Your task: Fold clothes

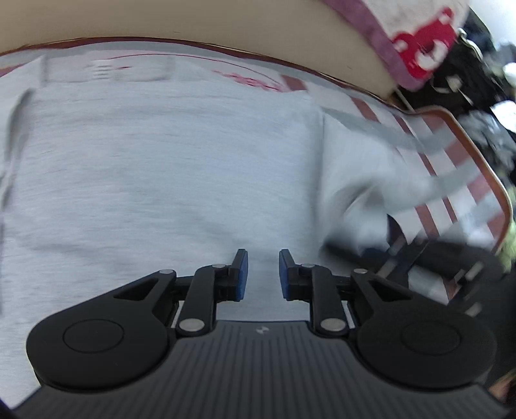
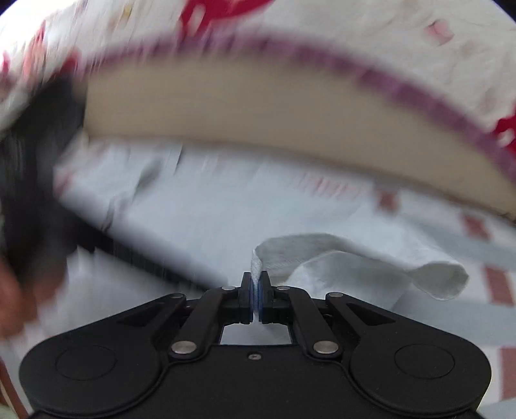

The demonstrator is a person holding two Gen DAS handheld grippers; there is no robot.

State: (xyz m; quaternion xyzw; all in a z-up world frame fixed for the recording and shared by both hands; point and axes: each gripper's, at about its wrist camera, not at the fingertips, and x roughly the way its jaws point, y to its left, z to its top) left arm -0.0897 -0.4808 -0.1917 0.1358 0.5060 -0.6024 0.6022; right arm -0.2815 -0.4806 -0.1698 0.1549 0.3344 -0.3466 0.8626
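A light grey garment lies spread flat on a table covered by a red, grey and white checked cloth. My left gripper is open and empty, its blue pads just above the grey fabric. My right gripper is shut on an edge of the grey garment, with the sleeve's open end hanging to the right of it. The right gripper also shows, blurred, at the right of the left wrist view.
A beige padded edge runs along the far side of the table, with a white, red and purple patterned cloth over it. The table's brown rim curves at the right. Dark clutter lies beyond it.
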